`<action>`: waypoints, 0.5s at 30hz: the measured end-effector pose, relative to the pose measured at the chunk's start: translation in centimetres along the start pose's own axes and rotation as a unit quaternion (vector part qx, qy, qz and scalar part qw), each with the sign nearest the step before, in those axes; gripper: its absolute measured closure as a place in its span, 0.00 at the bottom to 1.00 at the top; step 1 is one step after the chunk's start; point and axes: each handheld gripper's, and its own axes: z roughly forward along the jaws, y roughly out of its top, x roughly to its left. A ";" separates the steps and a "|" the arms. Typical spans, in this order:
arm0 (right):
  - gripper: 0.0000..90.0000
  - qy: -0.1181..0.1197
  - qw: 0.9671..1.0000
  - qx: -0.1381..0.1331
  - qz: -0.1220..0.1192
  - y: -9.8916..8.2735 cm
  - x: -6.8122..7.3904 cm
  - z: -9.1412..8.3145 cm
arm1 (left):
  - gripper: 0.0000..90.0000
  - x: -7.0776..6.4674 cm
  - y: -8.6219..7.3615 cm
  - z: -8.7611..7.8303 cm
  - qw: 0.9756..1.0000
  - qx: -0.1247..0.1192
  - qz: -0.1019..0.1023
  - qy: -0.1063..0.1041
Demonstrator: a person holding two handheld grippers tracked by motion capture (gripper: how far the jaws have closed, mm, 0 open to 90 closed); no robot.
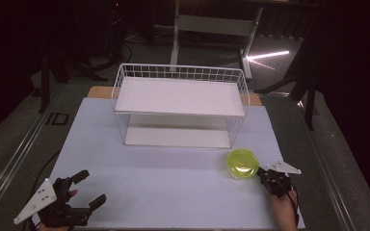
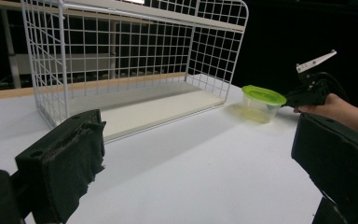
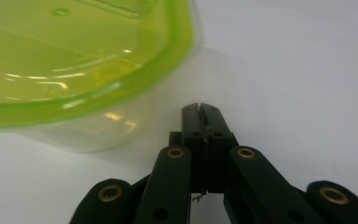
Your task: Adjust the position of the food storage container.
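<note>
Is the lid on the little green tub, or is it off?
On. The green lid sits flat over the clear tub, covering its whole top, and the tub stands upright on the white table beside the right gripper.

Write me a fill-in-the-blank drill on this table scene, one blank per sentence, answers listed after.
1. The lid of the small clear plastic container is ____ in colour.
2. The white wire rack has ____ shelves.
3. The jaws of the right gripper are pressed ____, beside the container.
4. The jaws of the left gripper stand wide ____.

Answers: green; two; together; open
</note>
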 end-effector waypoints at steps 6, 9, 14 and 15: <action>1.00 0.023 1.000 -0.001 -0.002 0.4 1.1 0.2 | 0.04 0.0 0.0 -0.1 1.000 -0.001 0.001 0.000; 1.00 0.032 0.999 0.000 -0.008 0.6 1.7 0.3 | 0.04 -0.1 0.0 -0.1 1.000 0.001 0.002 -0.001; 1.00 0.054 0.998 -0.003 -0.015 1.2 2.9 0.4 | 0.04 -0.1 0.0 0.0 1.000 0.002 0.003 -0.003; 1.00 0.057 0.998 -0.004 -0.020 1.4 3.2 0.5 | 0.04 -0.1 0.0 0.0 1.000 0.002 0.003 -0.003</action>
